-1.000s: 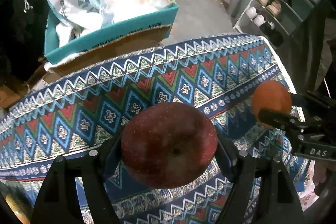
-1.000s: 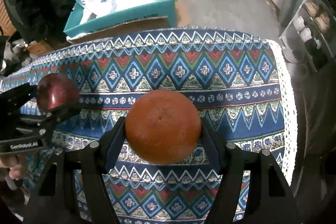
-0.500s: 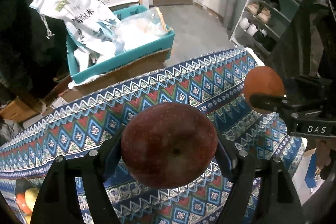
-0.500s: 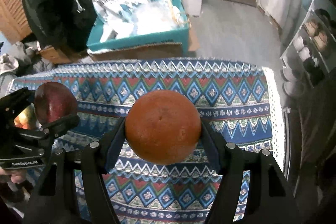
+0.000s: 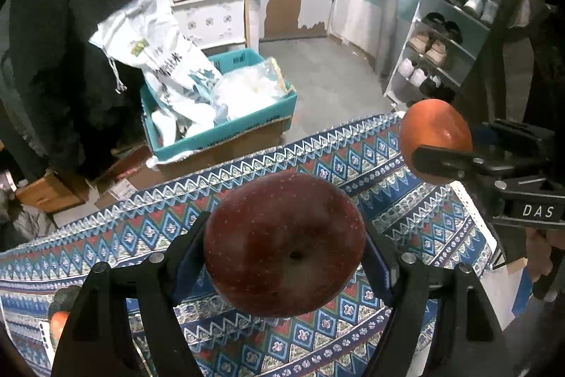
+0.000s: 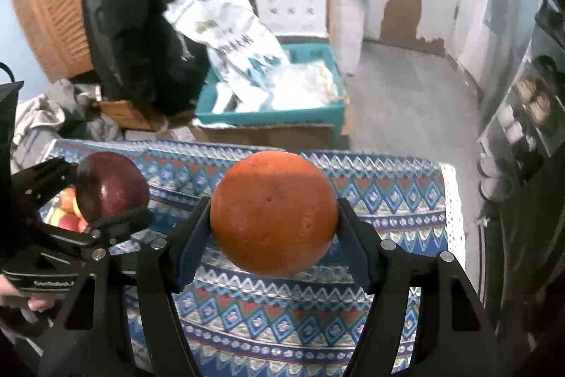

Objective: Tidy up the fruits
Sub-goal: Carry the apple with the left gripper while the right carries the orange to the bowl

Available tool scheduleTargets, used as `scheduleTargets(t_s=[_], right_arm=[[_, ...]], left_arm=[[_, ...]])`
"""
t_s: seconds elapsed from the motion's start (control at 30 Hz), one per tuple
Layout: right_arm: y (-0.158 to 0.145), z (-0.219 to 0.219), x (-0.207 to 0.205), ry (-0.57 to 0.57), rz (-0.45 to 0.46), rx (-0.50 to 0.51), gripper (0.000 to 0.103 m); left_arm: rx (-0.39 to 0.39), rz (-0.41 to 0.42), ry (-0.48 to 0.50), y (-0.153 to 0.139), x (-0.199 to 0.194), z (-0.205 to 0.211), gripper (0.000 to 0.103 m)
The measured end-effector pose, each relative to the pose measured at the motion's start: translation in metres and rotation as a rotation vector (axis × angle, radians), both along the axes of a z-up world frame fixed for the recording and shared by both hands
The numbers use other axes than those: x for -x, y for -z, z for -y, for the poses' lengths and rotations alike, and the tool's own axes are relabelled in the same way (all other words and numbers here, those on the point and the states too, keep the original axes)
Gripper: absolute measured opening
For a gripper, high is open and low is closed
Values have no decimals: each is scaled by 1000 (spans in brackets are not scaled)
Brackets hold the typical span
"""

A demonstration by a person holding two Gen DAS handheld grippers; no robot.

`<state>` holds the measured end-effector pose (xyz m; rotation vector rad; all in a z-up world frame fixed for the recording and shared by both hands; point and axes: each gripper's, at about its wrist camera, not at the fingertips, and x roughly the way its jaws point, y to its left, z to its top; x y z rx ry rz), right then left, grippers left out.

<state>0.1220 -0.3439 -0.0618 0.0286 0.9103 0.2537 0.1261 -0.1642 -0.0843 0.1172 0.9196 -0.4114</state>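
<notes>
Left wrist view: the left hand-held gripper (image 5: 284, 251) has its jaws part-way apart and clamped on a dark red apple (image 5: 284, 244), one pad pressing each side. To its right the right hand-held gripper (image 5: 436, 142) holds an orange (image 5: 434, 133); its black body carries white letters "DAS". Beneath both lies the table (image 5: 106, 242), covered by a blue cloth with red and green diamonds. Beyond the left hand-held gripper, on the floor, a teal crate (image 5: 226, 129) holds a white sack (image 5: 159, 48) printed with dark characters too blurred to read. Low at the left, beside the left hand-held gripper's finger, a bit of orange-red fruit (image 5: 58, 320) shows.

Right wrist view: the right hand-held gripper (image 6: 273, 218) is likewise part-open and closed on the orange (image 6: 273, 212). To its left the left hand-held gripper (image 6: 106, 189) grips the apple (image 6: 111, 186); a label on its body reads roughly "GenRobot.AI", cut off at the end. Just under that apple sits a pile of fruit (image 6: 67, 214), red and yellow, on the table (image 6: 388, 200).

Against a second ago, both grips are unchanged, each fruit sitting the same between its pads. Both views now take in far more of the room: wooden shelving, the shoe rack (image 5: 448, 34) and the peeling wall have come fully into sight, and the table looks smaller and lower. The pile of fruit, unseen a second ago, has appeared at the left edge.
</notes>
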Motion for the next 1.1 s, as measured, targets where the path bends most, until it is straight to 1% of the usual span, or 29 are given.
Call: scheduleTargets(t_s=[0.23, 0.43, 0.5, 0.8, 1.0, 1.1], right_arm=[[-26, -19, 16, -36, 49, -15, 68], [-42, -29, 24, -52, 72, -57, 68], [-46, -33, 26, -58, 80, -54, 68], [-62, -63, 32, -111, 107, -60, 68], [-71, -96, 37, -173, 120, -63, 68], [-70, -113, 39, -206, 115, -57, 68]], left_arm=[[21, 39, -33, -28, 18, -18, 79], [34, 61, -65, -46, 35, -42, 79], [31, 73, -77, -51, 42, -52, 79], [39, 84, -130, -64, 67, -95, 79], [33, 102, -160, -68, 82, -117, 79], [44, 91, -175, -67, 86, -130, 79]])
